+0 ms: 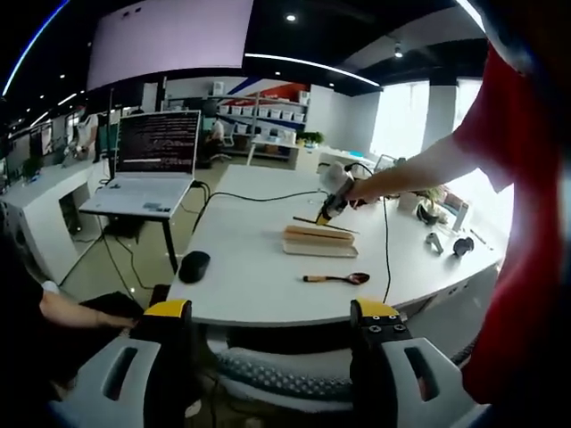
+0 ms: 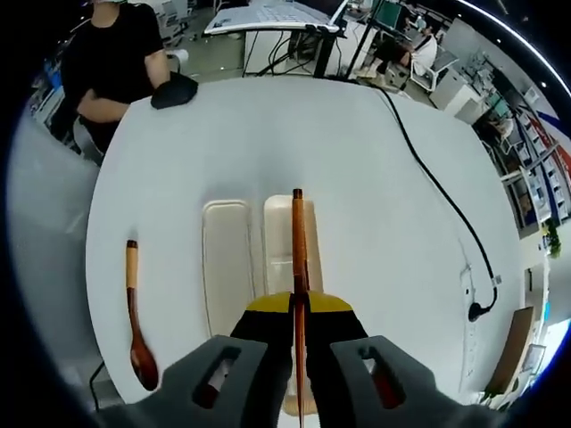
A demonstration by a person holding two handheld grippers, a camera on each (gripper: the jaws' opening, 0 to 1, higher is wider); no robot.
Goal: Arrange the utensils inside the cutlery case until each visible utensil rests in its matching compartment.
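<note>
Slim wooden chopsticks [image 2: 297, 250] in right gripper [image 2: 299, 308] above pale oblong case [image 2: 278, 227]

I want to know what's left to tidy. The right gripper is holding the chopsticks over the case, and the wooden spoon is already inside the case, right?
Not quite. The right gripper does hold the chopsticks over the cutlery case, but the wooden spoon lies on the white table beside the case, not inside it. The right gripper view shows this.
</note>
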